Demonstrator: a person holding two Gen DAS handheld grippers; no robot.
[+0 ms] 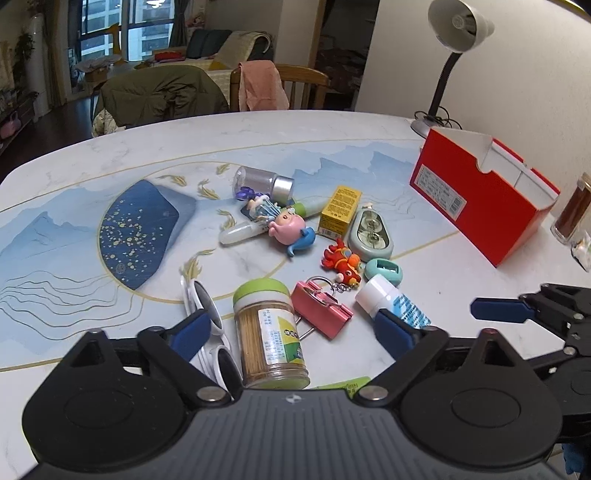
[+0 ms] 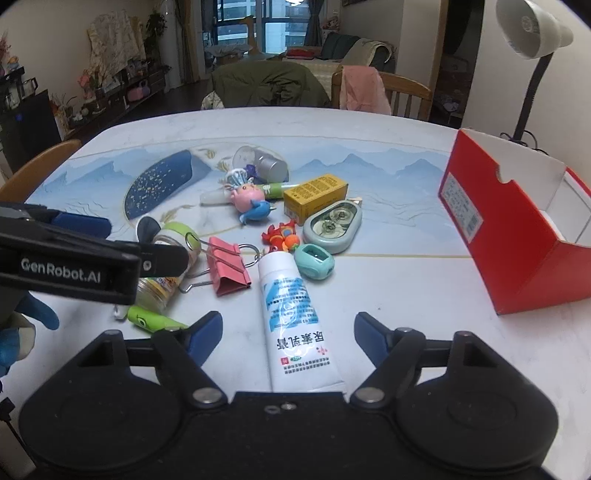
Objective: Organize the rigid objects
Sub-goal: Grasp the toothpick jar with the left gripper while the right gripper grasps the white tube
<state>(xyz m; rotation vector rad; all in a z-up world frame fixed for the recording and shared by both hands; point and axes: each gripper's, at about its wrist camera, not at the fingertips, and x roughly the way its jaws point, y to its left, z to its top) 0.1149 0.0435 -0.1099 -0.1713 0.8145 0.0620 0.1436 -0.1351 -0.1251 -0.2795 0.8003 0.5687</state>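
A pile of small things lies on the table [image 1: 332,129], which has blue hills painted on it.

Far left in the pile are the white sunglasses [image 1: 207,314], lying flat. Just beside them is the toothpick jar [image 1: 269,332] with a green lid, tipped on its side. The left gripper [image 1: 291,328] hangs over this jar. Its blue fingers [image 1: 192,328] stand wide apart, one on each side of the jar, and do not press on it.

Next comes the pink binder clip [image 1: 321,308], touching the jar's side. Above it lie a pink toy [image 1: 290,229], a yellow box [image 1: 340,210] and a red fish keyring [image 1: 343,264] (its ring sits by the clip).

Then comes the white tube [image 2: 295,321], pointing away across the table. The right gripper [image 2: 288,332] is over it. Its jaws are apart too, with the tube between them, not squeezed.

A green tape case [image 2: 332,225] lies near the tube's cap.

Far right stands the red box [image 2: 517,236], open on top, well apart from the pile. A lamp [image 2: 532,33] stands behind it.
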